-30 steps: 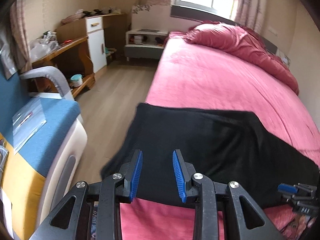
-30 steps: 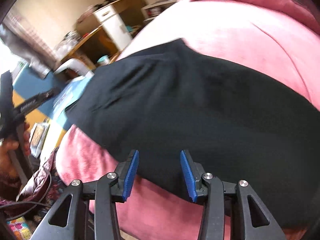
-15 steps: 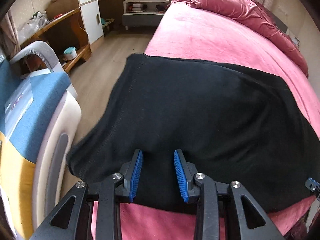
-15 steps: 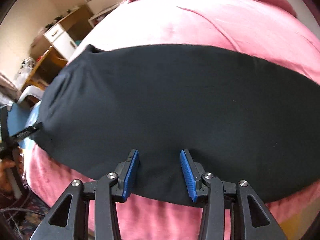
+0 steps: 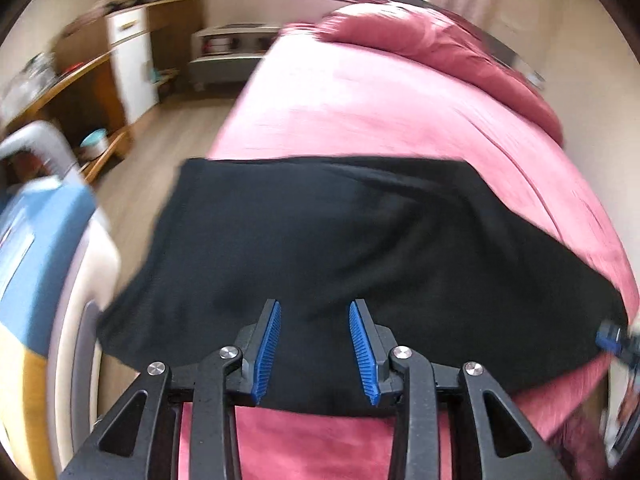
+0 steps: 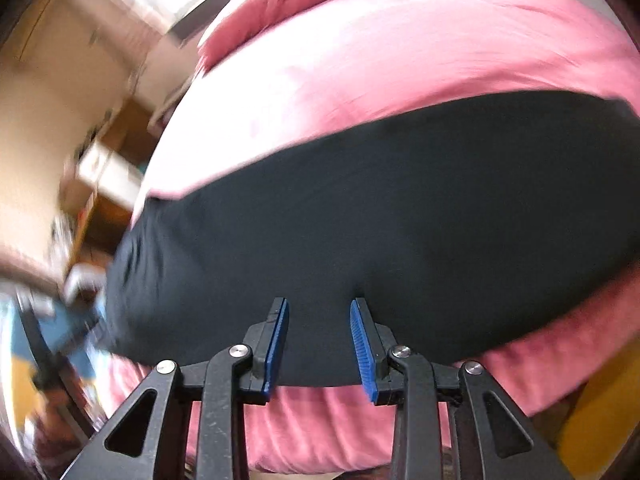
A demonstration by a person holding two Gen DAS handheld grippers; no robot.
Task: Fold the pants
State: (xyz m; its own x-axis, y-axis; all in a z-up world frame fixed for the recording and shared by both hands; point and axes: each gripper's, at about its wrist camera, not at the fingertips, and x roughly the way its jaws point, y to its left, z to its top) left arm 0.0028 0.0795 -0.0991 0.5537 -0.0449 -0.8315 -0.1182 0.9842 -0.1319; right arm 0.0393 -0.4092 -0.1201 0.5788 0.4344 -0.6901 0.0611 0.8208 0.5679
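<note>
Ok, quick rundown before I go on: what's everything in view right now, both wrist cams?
pants: one, black, spread flat across the near end of the bed, left end hanging past the bed's side
bed: one, pink cover, fills most of both views
quilt: one, darker pink, bunched at the far end of the bed
cabinet: one, wood with a white door, by the far left wall
low shelf unit: one, pale, under the window
chair: one, blue and yellow with a grey armrest, left of the bed
floor: pale wood, between chair and bed
left gripper: black with blue pads, jaws opening, over the pants' near edge
right gripper: same build, jaws closing, near edge of the pants between the pads
</note>
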